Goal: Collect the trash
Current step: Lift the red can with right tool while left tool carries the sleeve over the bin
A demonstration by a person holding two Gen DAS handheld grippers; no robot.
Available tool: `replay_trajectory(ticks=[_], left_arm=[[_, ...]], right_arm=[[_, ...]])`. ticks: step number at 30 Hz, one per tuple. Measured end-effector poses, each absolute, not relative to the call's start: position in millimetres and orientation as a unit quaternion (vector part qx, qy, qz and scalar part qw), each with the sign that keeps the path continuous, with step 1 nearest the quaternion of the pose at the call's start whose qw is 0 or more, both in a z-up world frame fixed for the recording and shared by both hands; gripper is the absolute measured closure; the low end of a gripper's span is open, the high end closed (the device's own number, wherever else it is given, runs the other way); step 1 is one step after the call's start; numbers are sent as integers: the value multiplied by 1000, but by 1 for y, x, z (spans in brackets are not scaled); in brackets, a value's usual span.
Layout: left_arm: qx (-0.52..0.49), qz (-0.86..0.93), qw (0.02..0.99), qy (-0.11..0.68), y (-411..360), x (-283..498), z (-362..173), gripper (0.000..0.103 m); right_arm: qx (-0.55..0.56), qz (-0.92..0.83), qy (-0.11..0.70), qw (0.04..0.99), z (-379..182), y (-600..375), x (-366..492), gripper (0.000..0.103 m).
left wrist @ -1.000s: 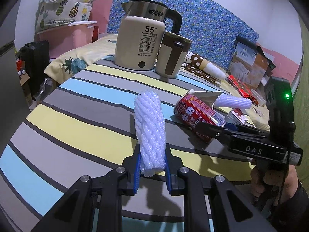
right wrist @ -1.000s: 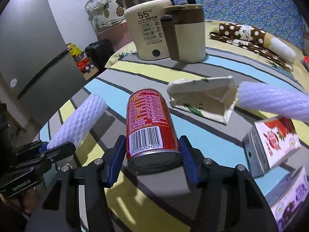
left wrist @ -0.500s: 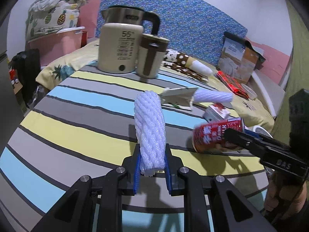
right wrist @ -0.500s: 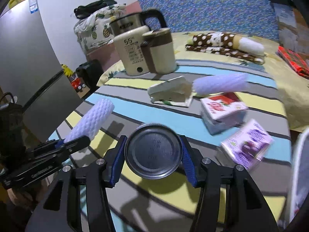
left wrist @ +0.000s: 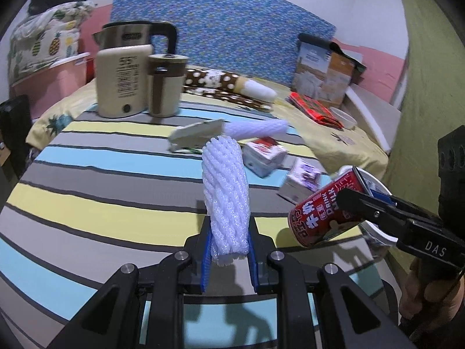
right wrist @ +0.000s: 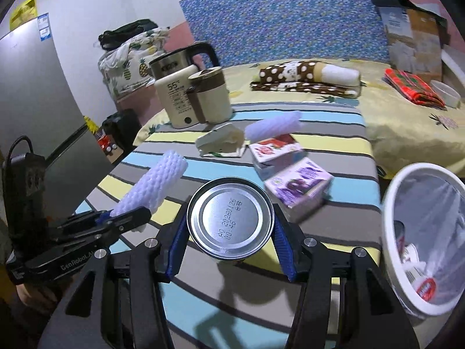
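Note:
My left gripper (left wrist: 229, 257) is shut on a white foam net sleeve (left wrist: 225, 192), held above the striped table (left wrist: 87, 215); it also shows in the right wrist view (right wrist: 154, 189). My right gripper (right wrist: 229, 247) is shut on a red milk-drink can (right wrist: 230, 218), its metal bottom facing the camera; the can shows in the left wrist view (left wrist: 328, 209). A white trash bin (right wrist: 424, 232) lined with clear plastic stands off the table's right edge, with trash inside.
On the table lie a second foam sleeve (right wrist: 273, 125), a flattened white carton (right wrist: 221, 142), a red-and-white carton (right wrist: 276, 151) and a purple carton (right wrist: 299, 183). A cream kettle (right wrist: 177, 93) and a mug (right wrist: 209, 96) stand at the back. A bed lies beyond.
Both grippers have lifted their loads off the table and drawn back. The can has moved right and tipped end-on, toward the bin, which has come into the right wrist view.

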State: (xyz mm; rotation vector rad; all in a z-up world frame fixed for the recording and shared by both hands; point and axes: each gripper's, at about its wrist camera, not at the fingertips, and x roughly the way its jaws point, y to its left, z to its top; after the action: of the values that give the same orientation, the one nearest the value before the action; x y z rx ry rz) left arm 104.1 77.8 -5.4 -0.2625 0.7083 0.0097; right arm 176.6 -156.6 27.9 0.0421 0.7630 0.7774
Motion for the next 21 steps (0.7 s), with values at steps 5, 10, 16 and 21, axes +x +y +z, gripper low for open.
replay_trajectory(ticks=[5,10,16,21], left_arm=[[-114,-26,928,354,49,110,-6,82],[-104,-59,926,358,19,119,-3,82],[-83,-102,923,361,-22,133,1,82],[-68,-136,921,358,-53,147,5,82]], right_arm=[[39,348,360,865,29,-184,177,48],[51,324,354,876,30,-211,172,48],[66,288,345,891,33,-243,175,48],[81,253,335,904,34,-272,180,48]])
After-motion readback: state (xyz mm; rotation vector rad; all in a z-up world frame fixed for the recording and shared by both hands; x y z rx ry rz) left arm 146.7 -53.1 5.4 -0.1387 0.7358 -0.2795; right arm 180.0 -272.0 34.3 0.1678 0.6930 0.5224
